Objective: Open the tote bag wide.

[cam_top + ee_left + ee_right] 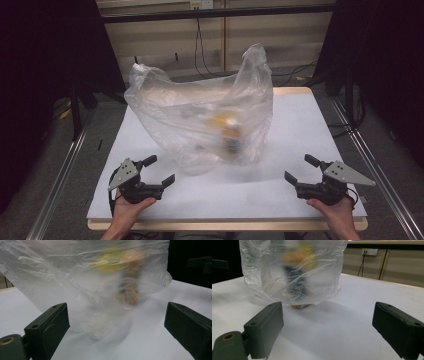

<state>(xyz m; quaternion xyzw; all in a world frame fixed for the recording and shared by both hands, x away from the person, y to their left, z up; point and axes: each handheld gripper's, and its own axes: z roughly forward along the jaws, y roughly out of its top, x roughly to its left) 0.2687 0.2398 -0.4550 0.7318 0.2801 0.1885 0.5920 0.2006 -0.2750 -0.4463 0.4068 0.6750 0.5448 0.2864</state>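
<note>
Centrally, a white bench point(300, 130) with a pale wooden edge stands on a grey floor point(60, 175), flanked by metal rails point(65, 165). Behind it a beige wall point(165, 40) carries dark cables point(200, 50) and a socket point(369, 251); black curtains point(45, 75) close both sides.

A clear plastic bag point(200, 115) stands near the middle of the bench, towards its far half, well apart from both tongs. The film is thin, crinkled and glossy, bulging low and drawn up into two peaks. Its contents are blurred: a yellow and orange patch point(225, 122) above a darker mass is all that can be made out in the high view. In the left gripper view the same blur point(127, 272) shows through the film, and the bag's top is cut off by the frame. In the right gripper view an orange and yellow shape point(297, 257) sits over a dark column, with a small tan piece point(299, 306) visible under the bag's hem; what these are cannot be told.

The left tongs point(161, 171), matte black with a grey three-cornered plate, are held in the person's left hand point(129, 207) near the front left corner, jaws spread wide and gripping nothing. The right tongs point(300, 169), held in the right hand point(336, 210) near the front right corner, are likewise spread and empty. Both hands are cut off at the lower edge.
</note>
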